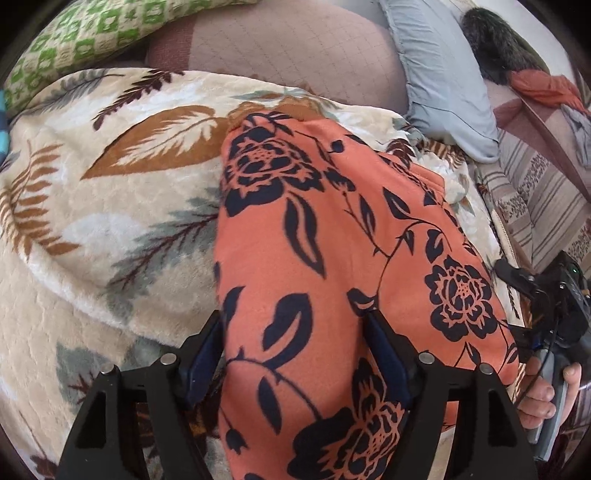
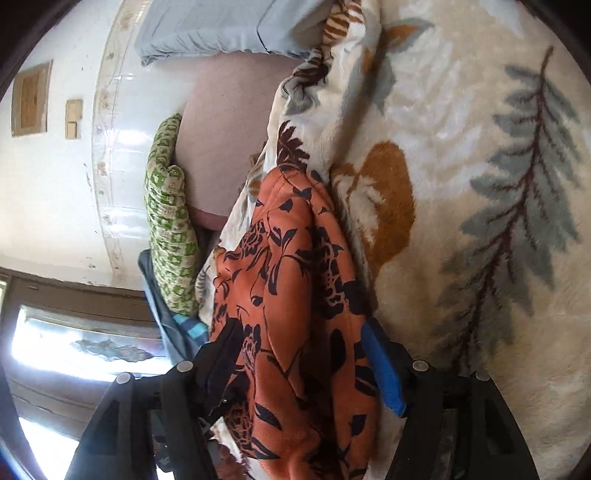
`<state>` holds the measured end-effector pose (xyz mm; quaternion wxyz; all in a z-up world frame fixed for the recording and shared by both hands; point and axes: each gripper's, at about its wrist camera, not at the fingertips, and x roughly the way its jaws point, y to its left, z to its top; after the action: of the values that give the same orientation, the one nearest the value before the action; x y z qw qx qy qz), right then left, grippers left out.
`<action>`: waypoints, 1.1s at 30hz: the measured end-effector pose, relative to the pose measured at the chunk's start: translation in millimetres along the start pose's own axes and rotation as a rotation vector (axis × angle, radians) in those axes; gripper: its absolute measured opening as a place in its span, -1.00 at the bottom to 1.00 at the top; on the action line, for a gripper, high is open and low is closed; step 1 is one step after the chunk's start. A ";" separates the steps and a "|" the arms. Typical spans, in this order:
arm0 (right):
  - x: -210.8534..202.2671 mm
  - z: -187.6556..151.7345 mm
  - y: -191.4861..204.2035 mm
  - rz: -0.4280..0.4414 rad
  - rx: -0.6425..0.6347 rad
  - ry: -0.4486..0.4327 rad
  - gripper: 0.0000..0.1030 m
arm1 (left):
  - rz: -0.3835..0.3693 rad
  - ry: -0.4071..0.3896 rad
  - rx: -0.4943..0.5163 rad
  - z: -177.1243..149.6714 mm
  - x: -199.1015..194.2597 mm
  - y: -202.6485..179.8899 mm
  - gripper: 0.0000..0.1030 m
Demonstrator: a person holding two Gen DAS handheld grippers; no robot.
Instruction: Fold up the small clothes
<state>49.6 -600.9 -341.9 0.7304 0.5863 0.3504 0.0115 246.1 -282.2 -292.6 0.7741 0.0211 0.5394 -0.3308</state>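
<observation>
The orange fleece garment with a dark navy rose print (image 1: 332, 258) lies folded lengthwise into a long strip on a cream plush blanket with a brown and grey leaf pattern (image 1: 110, 206). In the left wrist view the left gripper (image 1: 295, 354) stands spread, one blue-padded finger on each side of the strip's near end; the pads do not visibly press the cloth. In the right wrist view the right gripper (image 2: 299, 362) is likewise spread around a bunched section of the same garment, with no firm pinch visible. A blue-grey pillow (image 1: 443, 74) and a green-and-cream checked cushion (image 1: 85, 33) lie beyond the blanket. The step in hand appears to be regripping for a crosswise fold. The next move calls for both grippers to close on the cloth edges, then carry one end over the other.
</observation>
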 end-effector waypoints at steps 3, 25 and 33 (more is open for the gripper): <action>10.4 0.9 4.5 -0.142 -0.042 0.001 0.35 | -0.015 0.003 0.006 2.4 4.1 1.6 0.47; 49.6 -28.1 30.8 -0.056 -0.215 0.171 -0.17 | -0.010 -0.035 0.043 4.6 -3.5 -5.6 -0.01; 33.4 -53.6 88.2 -0.008 -0.394 0.116 -0.33 | 0.061 -0.132 0.055 -3.5 -66.5 -9.7 -0.10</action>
<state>81.4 -513.6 -286.0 0.8095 0.4292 0.3852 0.1104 224.7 -255.9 -234.5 0.8169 0.0370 0.4770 -0.3223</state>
